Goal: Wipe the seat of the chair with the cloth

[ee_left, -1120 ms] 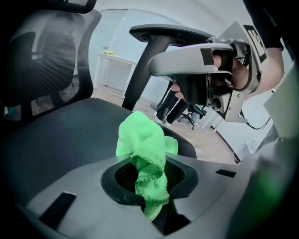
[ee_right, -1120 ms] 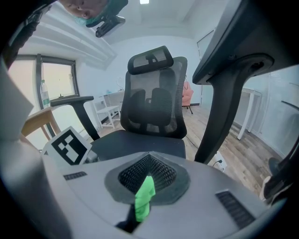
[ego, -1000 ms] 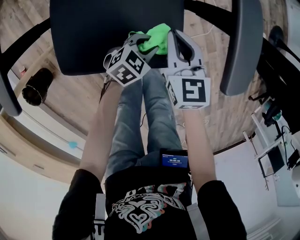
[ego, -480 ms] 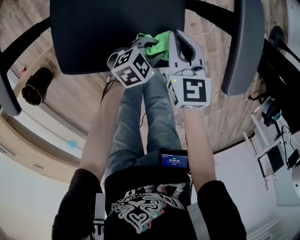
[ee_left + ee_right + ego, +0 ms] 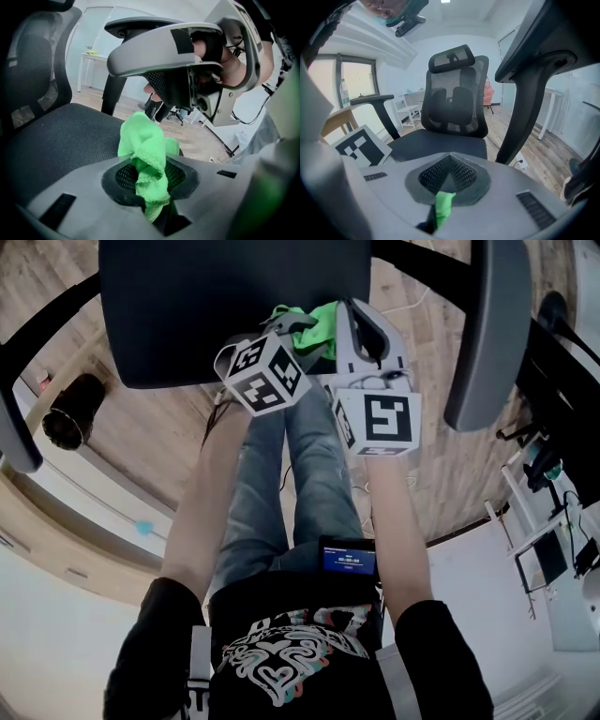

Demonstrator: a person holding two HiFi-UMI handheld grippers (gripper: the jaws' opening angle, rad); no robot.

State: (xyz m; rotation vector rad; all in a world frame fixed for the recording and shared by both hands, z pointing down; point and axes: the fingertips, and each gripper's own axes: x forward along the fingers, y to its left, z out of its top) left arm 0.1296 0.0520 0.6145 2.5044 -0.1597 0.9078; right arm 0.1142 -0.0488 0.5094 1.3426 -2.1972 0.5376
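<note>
- The left gripper (image 5: 149,165) had its jaws pressed together on the cloth (image 5: 146,140). A bunched green fold stood up out of the pads.
- The right gripper (image 5: 450,159) was likewise closed. It pinched a narrow green strip of the same cloth low between its pads.
- In the head view the cloth lay at the near edge of the seat (image 5: 225,296), toward its right front corner. It sat between the two grippers, which were just beside each other. Whether the cloth touched the seat could not be determined.
- Surroundings: the right armrest (image 5: 487,329) stood just beside the right gripper, and the left armrest (image 5: 17,432) was well apart. A dark cylindrical object (image 5: 67,413) stood on the wooden floor (image 5: 141,442). The person's legs (image 5: 300,474) were directly below the seat edge, with a small lit screen (image 5: 349,559) at the waist.
- Obstruction: in the head view the marker cube (image 5: 265,374) of the left gripper and the body of the right gripper covered most of the jaws, so jaw state was not readable there.
- Right gripper view only: the mesh backrest (image 5: 457,110) and headrest (image 5: 452,58) appeared upright beyond the seat.
- Left gripper view only: a hand (image 5: 225,56) gripping the right gripper was visible above the cloth.
</note>
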